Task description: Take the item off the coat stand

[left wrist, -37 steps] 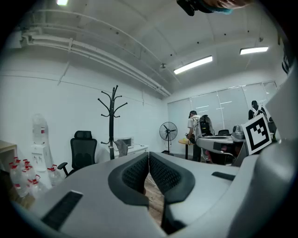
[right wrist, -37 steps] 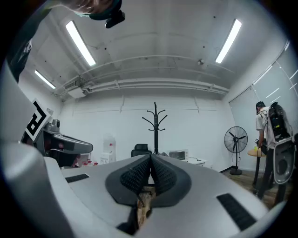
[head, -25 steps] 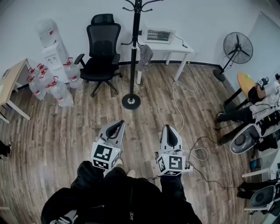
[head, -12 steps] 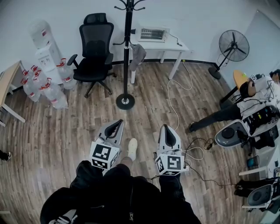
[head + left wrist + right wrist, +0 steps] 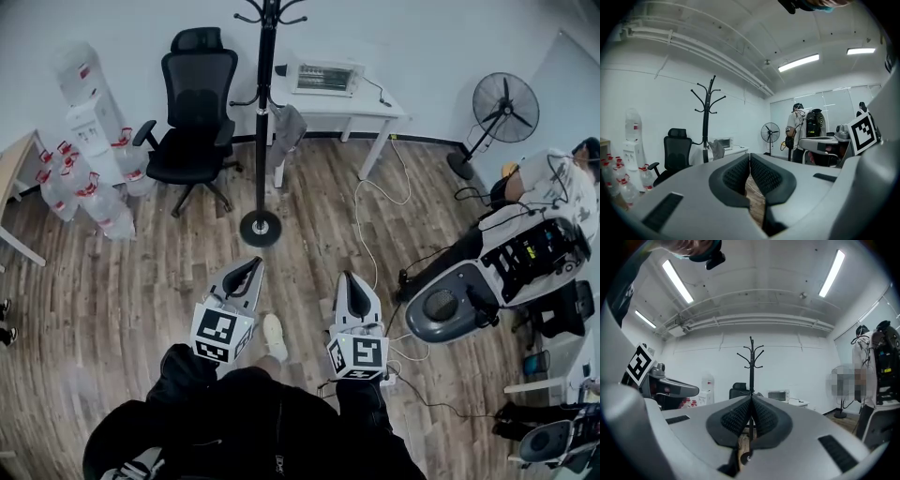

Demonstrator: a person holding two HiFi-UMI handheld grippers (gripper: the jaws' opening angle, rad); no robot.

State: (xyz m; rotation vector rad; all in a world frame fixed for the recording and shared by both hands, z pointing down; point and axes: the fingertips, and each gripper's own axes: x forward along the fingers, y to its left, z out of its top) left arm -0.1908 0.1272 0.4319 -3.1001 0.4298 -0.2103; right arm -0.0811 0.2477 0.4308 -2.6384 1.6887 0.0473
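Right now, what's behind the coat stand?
Behind the coat stand stands a white table carrying a boxy appliance. The grey cloth hanging on the stand hides part of the table's left end.

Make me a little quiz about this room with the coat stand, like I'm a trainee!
1. True or false: the left gripper and the right gripper are both shut and empty.
2. What hangs on the coat stand? A: a grey item; B: a red hat; C: nothing.
3. Fill in: the black office ___ stands between the water bottles and the coat stand.
Key: 1 true; 2 A; 3 chair.
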